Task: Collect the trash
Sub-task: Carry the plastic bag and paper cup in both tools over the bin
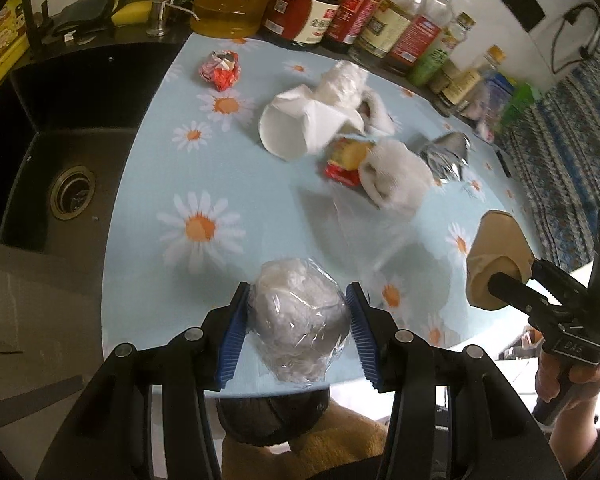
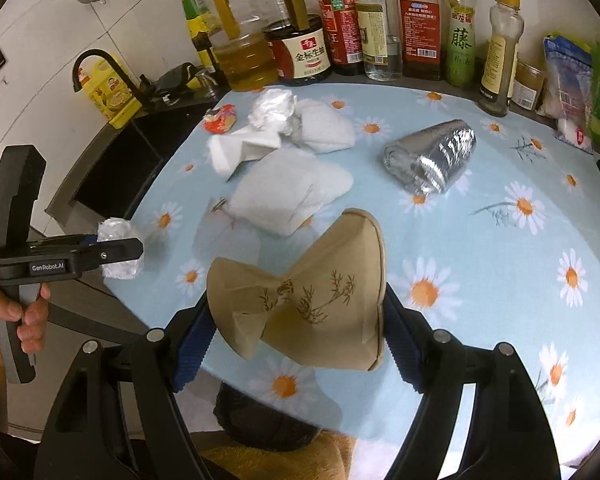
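Gripping a plastic-wrapped wad of white tissue [image 1: 296, 320], my left gripper [image 1: 298, 330] has both blue pads pressed against its sides above the near edge of the daisy-print tablecloth [image 1: 172, 176]. My right gripper [image 2: 296, 328] is clamped across a crushed brown paper cup [image 2: 300, 300] printed with bamboo sprigs, also held over the cloth's near edge. Still lying on the cloth are a crumpled red wrapper [image 1: 220, 70], a flattened white paper cup [image 1: 300, 124], white tissues [image 2: 288, 188], a red-and-yellow packet [image 1: 346, 160] and a crushed silver foil pouch [image 2: 430, 156]. Bottles of oil and sauce [image 2: 304, 36] line the far edge; a black sink [image 1: 56, 152] lies left of the cloth.
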